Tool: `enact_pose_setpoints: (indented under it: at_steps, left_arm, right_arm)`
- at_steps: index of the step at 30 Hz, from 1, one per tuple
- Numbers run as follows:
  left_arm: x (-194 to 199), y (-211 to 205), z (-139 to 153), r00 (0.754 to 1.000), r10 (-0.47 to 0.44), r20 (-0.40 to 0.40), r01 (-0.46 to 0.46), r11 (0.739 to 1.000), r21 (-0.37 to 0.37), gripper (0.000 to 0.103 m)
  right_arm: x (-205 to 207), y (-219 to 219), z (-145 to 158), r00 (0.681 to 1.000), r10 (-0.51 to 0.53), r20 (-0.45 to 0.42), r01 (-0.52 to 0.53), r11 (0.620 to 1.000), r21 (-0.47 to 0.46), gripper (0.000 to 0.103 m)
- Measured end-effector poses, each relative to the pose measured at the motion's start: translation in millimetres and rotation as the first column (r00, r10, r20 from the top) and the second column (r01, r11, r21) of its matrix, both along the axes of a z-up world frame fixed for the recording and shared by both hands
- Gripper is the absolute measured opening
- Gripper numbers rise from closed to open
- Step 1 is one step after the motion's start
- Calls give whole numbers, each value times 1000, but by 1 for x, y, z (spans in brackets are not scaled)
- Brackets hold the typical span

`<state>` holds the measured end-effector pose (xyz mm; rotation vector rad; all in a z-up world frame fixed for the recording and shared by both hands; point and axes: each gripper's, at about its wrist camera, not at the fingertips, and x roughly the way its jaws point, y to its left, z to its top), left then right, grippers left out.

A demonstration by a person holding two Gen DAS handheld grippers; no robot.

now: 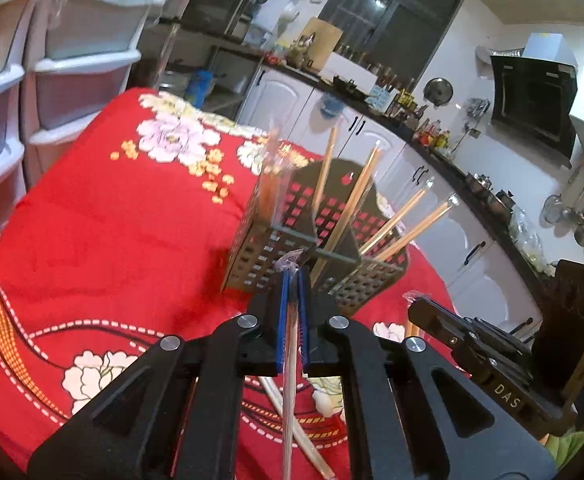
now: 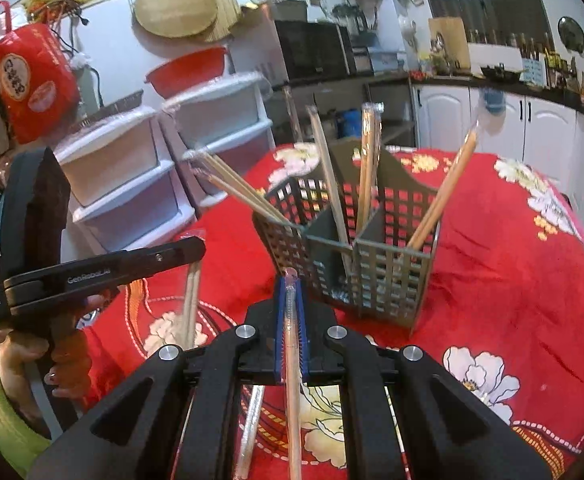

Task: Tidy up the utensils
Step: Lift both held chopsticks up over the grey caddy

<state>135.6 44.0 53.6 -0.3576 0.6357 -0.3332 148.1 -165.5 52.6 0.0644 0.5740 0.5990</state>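
So, dark perforated utensil caddy (image 1: 292,248) standing upright on the red floral tablecloth (image 1: 104,216), split by solid dividers into compartments. Loaded with wrapped chopstick pairs (image 1: 372,196) in clear plastic sleeves, all leaning outward over the rim at different angles. From the right wrist view: a bundle fanning out of the caddy's (image 2: 372,264) left compartment (image 2: 236,184), a couple standing nearly upright in the middle (image 2: 366,168), one more tilted out of the right side (image 2: 448,192). Can't tell the exact count per compartment.

Left gripper (image 1: 292,280) just in front of the caddy, blue pads pressed together on one sleeved chopstick pair (image 1: 290,380), the wrapper's crimped end poking out right beside the caddy's near rim. Same gripper seen from the side in the other camera (image 2: 184,252), off to the caddy's left, carried by a hand (image 2: 32,364) in a green sleeve, wrapped sticks hanging below it.

Right gripper (image 2: 290,284) also close in front of the caddy, pads clamped on its own sleeved pair (image 2: 292,380), tip pointing at the near wall. Visible in the left view (image 1: 416,304) just right of the caddy.

More sleeved pairs lying flat on the cloth (image 1: 312,444), nearer the cameras than the caddy.

White plastic drawer units (image 2: 164,160) behind and left of the caddy; contents not readable.
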Motion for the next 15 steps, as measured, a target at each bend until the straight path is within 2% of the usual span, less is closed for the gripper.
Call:
enact_pose_setpoints:
  at_steps: [15]
  left_arm:
    - [-5,-12,33,996,-24,85,23,1000,16,1]
  right_arm:
    - [-14,-8,32,995,-5,104,1,999,34,6]
